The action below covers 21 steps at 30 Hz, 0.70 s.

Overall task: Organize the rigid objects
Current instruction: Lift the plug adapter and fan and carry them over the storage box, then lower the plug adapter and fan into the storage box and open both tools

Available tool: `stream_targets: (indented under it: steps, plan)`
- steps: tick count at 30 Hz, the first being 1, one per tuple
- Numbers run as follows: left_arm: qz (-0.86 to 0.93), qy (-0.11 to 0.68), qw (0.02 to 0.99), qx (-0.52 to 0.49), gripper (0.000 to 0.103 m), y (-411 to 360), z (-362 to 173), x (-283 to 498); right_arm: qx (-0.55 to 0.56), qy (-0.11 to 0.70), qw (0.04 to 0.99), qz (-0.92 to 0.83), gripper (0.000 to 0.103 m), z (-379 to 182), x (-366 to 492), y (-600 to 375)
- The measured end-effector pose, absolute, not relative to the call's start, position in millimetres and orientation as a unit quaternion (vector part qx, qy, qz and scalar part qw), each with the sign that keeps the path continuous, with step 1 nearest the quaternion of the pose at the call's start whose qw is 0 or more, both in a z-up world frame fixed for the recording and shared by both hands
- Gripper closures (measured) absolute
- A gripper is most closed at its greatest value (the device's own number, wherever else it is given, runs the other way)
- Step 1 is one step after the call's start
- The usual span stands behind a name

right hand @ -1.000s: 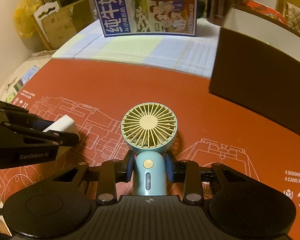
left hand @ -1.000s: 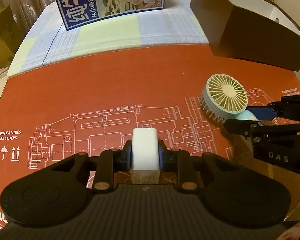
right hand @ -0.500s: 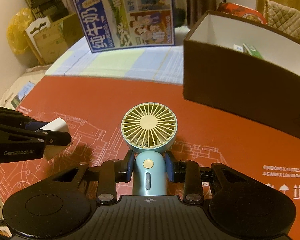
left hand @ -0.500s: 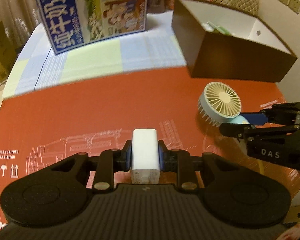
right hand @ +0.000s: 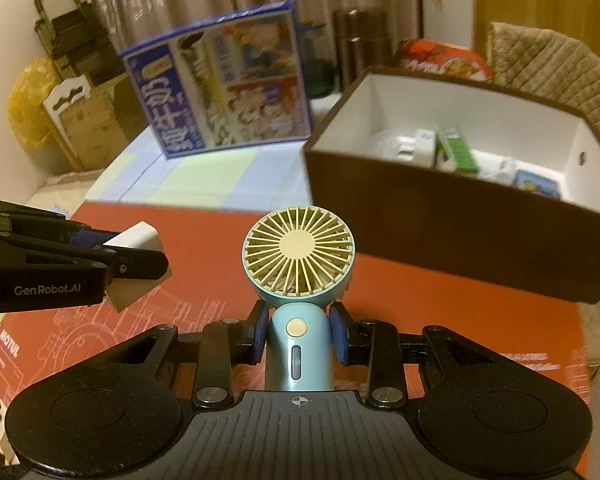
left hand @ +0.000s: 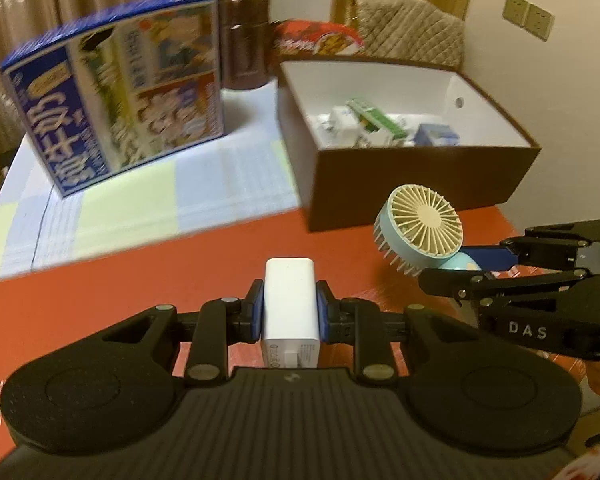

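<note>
Red cardboard sheet [left hand: 140,292] spreads below both my grippers, w/ a pastel checked cloth [left hand: 148,196] beyond it.

Blue milk carton box [left hand: 116,92] stands ahead & to the left of my left jaws, on the cloth. Dark brown cylinder container [left hand: 244,40] sits just behind it.

Brown box w/ white inside [right hand: 460,216] is ahead & to the right of my right jaws, open top; small packs lie in it, incl. a green one [right hand: 456,148] & a blue one [right hand: 536,182]. A red snack bag [right hand: 444,58] is past its far wall.

My right gripper [right hand: 300,334] pinches the handle of a light-blue handheld fan [right hand: 299,256], blue pads pressed on both sides; cream grille head sticks out fwd of the jaws, tilted up, clear of the sheet, short of the box's near wall.

My left gripper [left hand: 289,310] is clamped on a white charger block [left hand: 289,300], pads tight on its 2 sides; block pokes out past the fingertips, lifted off the sheet. In the right cam it shows well left of the fan.
</note>
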<state>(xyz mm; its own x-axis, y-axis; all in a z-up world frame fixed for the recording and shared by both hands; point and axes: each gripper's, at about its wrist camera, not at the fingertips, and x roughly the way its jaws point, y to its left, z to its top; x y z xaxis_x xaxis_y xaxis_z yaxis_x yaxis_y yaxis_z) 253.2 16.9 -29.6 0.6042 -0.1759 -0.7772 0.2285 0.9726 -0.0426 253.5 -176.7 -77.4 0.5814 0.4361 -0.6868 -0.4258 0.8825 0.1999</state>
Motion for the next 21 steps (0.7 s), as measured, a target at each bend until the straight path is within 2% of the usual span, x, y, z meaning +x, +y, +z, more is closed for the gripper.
stream_targets:
  steps: [21]
  plan:
    - [-0.195, 0.385, 0.901, 0.049, 0.082, -115.0, 4.7, 345.3, 0.049, 0.354, 0.92, 0.162, 0.073, -25.1, 327.2, -312.7]
